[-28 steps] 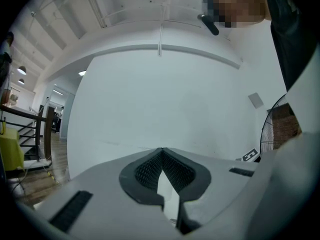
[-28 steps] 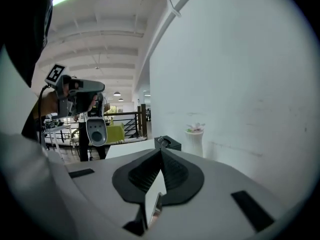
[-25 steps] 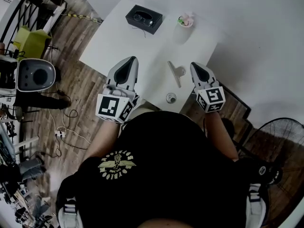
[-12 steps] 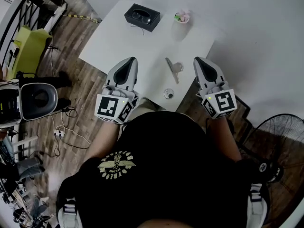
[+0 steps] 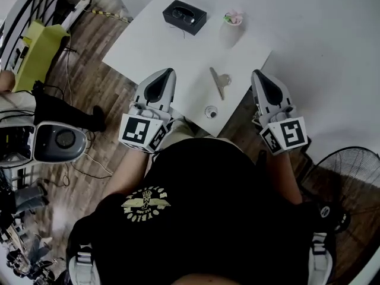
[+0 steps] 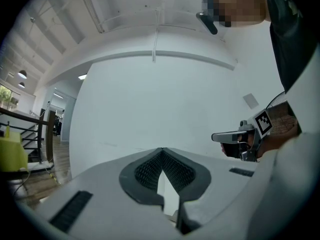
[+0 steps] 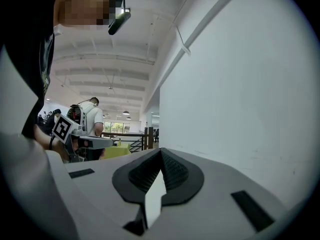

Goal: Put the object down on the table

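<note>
A silvery metal tool (image 5: 218, 82) lies flat on the white table (image 5: 160, 40), with a small round piece (image 5: 211, 111) near the table's front edge. My left gripper (image 5: 170, 70) hovers over the table to the left of the tool, shut and empty; its tips meet in the left gripper view (image 6: 161, 149). My right gripper (image 5: 255, 72) is held at the table's right edge, apart from the tool, shut with nothing in it (image 7: 161, 150). Each gripper view looks level at a white wall and shows the other gripper to the side.
At the table's far side stand a black box (image 5: 184, 16) and a small cup (image 5: 233, 19) with pink and green contents. A grey round device (image 5: 58, 141), cables and a yellow-green seat (image 5: 37, 49) occupy the floor at left. A fan (image 5: 350, 171) stands at right.
My right gripper has risen and drifted right, from over the table to its right edge. The left gripper barely shifted. The grey device on the floor has slid down the picture.
</note>
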The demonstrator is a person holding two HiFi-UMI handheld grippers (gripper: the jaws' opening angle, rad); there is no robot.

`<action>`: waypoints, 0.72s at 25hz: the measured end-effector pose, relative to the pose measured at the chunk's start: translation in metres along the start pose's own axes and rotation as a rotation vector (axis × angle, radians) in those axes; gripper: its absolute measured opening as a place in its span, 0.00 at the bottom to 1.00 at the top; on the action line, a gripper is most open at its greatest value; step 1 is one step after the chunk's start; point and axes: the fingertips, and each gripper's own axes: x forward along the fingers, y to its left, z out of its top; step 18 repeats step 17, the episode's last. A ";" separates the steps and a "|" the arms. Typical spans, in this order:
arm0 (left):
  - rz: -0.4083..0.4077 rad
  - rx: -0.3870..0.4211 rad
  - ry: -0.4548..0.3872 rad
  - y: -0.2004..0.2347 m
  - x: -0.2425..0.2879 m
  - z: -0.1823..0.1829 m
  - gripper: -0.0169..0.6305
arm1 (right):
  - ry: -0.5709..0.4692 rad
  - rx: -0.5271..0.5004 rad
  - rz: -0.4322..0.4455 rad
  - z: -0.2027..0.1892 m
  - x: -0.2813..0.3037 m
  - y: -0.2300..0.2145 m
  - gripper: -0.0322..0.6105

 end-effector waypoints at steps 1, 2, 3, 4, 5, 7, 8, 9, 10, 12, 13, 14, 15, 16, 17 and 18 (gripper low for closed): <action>0.002 0.001 0.002 -0.001 -0.002 0.001 0.04 | 0.000 -0.002 -0.001 0.000 -0.002 0.000 0.05; 0.003 0.003 0.002 -0.002 -0.004 0.001 0.04 | 0.001 -0.005 -0.001 0.000 -0.004 0.001 0.05; 0.005 0.006 0.002 -0.003 -0.006 0.002 0.04 | 0.002 -0.007 -0.001 -0.001 -0.006 0.002 0.05; 0.011 0.008 0.001 -0.003 -0.008 0.003 0.04 | 0.003 -0.009 0.001 -0.001 -0.007 0.003 0.05; 0.016 0.009 -0.001 -0.003 -0.010 0.004 0.04 | 0.003 -0.010 0.003 -0.001 -0.009 0.004 0.05; 0.021 0.007 -0.006 -0.005 -0.014 0.005 0.04 | 0.003 -0.013 0.006 0.000 -0.013 0.006 0.05; 0.019 0.007 -0.010 -0.007 -0.015 0.005 0.04 | 0.003 -0.013 0.008 -0.001 -0.014 0.007 0.05; 0.017 0.007 -0.013 -0.008 -0.016 0.005 0.04 | 0.004 -0.012 0.008 -0.001 -0.016 0.008 0.05; 0.016 0.008 -0.013 -0.009 -0.017 0.006 0.04 | 0.005 -0.009 0.009 -0.002 -0.017 0.008 0.05; 0.018 0.011 -0.012 -0.010 -0.018 0.007 0.04 | 0.006 -0.002 0.007 -0.002 -0.018 0.008 0.05; 0.020 0.013 -0.011 -0.011 -0.019 0.008 0.04 | 0.005 -0.001 0.006 -0.001 -0.018 0.008 0.05; 0.022 0.014 -0.012 -0.011 -0.020 0.008 0.04 | 0.004 -0.001 0.005 0.000 -0.018 0.009 0.05; 0.024 0.013 -0.014 -0.011 -0.021 0.008 0.04 | 0.003 -0.002 0.006 0.000 -0.019 0.009 0.05; 0.027 0.010 -0.016 -0.011 -0.023 0.007 0.04 | 0.002 -0.003 0.006 0.000 -0.020 0.010 0.05; 0.030 0.008 -0.018 -0.012 -0.024 0.007 0.04 | 0.002 -0.004 0.006 0.001 -0.020 0.011 0.05; 0.030 0.008 -0.018 -0.012 -0.024 0.007 0.04 | 0.002 -0.004 0.006 0.001 -0.020 0.011 0.05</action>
